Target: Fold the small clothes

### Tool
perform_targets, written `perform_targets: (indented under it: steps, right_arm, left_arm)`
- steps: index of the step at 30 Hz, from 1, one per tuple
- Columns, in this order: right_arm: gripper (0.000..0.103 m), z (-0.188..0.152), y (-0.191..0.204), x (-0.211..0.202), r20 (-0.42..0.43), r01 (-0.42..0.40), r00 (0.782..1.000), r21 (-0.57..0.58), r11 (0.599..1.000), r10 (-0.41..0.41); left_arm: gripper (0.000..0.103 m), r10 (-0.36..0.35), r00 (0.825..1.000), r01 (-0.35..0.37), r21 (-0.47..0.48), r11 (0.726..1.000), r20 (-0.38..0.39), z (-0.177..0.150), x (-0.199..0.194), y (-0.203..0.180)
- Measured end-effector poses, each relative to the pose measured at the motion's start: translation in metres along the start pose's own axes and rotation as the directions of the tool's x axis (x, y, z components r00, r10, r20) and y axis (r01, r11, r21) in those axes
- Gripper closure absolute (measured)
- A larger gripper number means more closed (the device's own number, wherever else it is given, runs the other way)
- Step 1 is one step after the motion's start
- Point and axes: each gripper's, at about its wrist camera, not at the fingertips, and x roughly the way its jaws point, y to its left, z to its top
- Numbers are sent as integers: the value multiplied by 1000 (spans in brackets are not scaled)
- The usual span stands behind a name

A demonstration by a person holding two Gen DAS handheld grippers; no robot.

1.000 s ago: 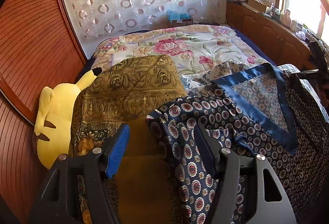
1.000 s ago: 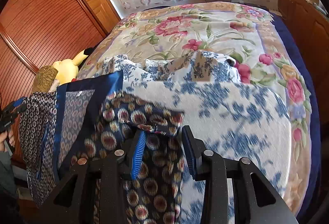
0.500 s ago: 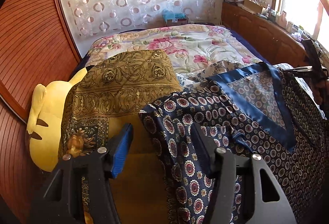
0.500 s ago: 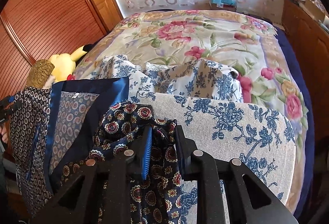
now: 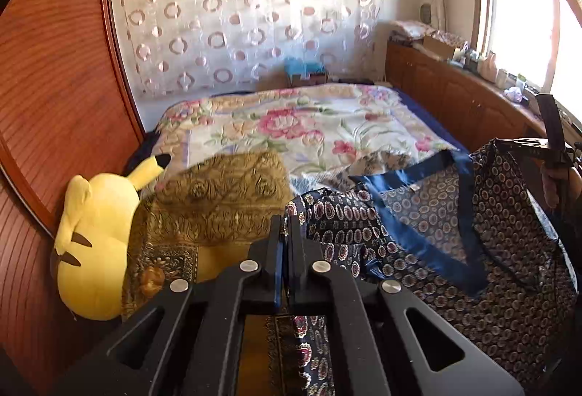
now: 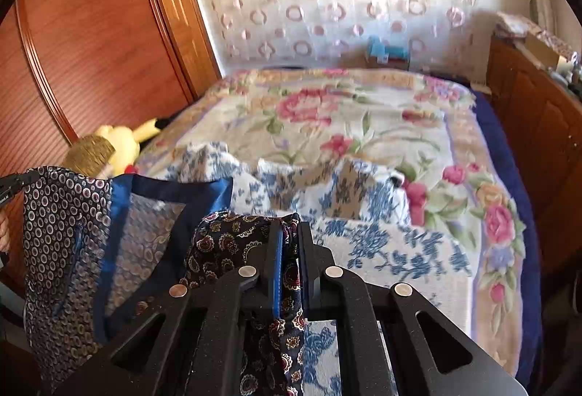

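Observation:
A navy patterned top with a blue satin neck band hangs stretched between both grippers above the bed. My left gripper is closing tight on one shoulder corner, and fabric is pinched between its pads. In the right wrist view, my right gripper is also closing, its pads pressing the other corner of the top. Each gripper shows at the edge of the other's view: the right gripper and the left gripper.
A yellow plush toy and a gold patterned cloth lie at the left by the wooden wardrobe. A blue-and-white floral cloth lies on the flowered bedspread. A wooden cabinet runs along the right.
Both grippers went from open around the fabric to shut on it. Both have risen, lifting the top's shoulders off the bed.

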Motion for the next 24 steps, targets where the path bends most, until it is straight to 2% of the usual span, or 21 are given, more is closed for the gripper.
perform_targets:
  steps: [6,11,17,24]
  right_arm:
    - [96,-17,18,-53,71,10,997,-39,999,-7]
    - [96,-45,33,-101,125,17,992,-57,998,-10]
    - [96,-109,43,-155,164,13,986,-39,999,-6]
    - [96,-200,52,-212,150,21,988,-6,1000,-20]
  left_arm:
    - [100,-7,997,7,1,1000,71,-7,-42,-8]
    - [100,-19,993,19,2,1000,117,-32,-79,-13]
    - [100,-34,993,34,-4,999,114,-85,-101,-15]
    - [101,-54,992,60,-44,997,111,-145,-132,-19]
